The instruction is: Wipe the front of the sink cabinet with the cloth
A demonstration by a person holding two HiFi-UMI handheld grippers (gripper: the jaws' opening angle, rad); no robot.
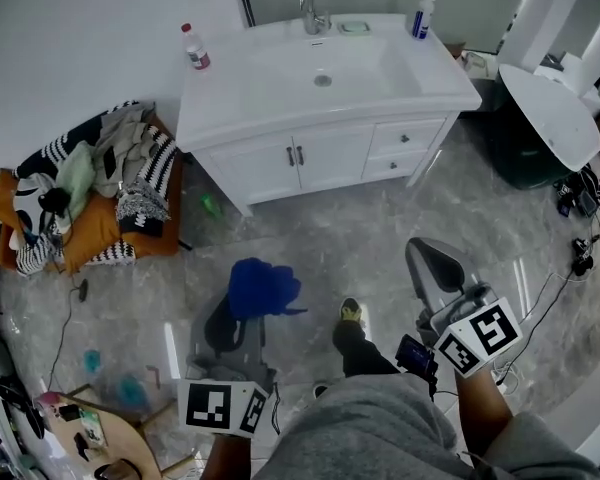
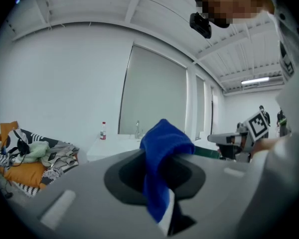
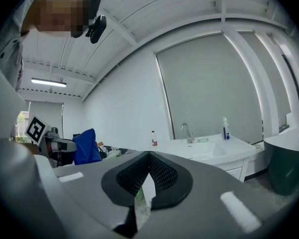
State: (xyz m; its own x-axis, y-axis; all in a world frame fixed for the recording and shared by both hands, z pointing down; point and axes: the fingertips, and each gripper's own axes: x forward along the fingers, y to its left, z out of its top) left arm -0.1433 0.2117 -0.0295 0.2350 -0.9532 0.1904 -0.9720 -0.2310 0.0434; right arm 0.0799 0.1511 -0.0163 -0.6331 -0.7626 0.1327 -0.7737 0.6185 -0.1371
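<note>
The white sink cabinet [image 1: 325, 158] stands at the far side of the floor, its doors and drawers facing me. My left gripper [image 1: 238, 318] is low at the left, shut on a bunched blue cloth [image 1: 263, 288] that hangs out past its jaws, well short of the cabinet. The left gripper view has the cloth [image 2: 162, 153] pinched between the jaws of that gripper [image 2: 164, 176]. My right gripper [image 1: 427, 258] is held at the right, shut and holding nothing. In the right gripper view its jaws [image 3: 148, 180] meet, with the cabinet [image 3: 224, 158] ahead to the right and the cloth [image 3: 87, 146] at the left.
A plastic bottle [image 1: 195, 48], a faucet [image 1: 312, 10] and a spray bottle [image 1: 421, 13] stand on the countertop. Clothes are heaped on an orange cushion [image 1: 90, 193] at the left. A white rounded fixture [image 1: 550, 113] and cables [image 1: 580, 248] lie to the right. My foot [image 1: 351, 313] is between the grippers.
</note>
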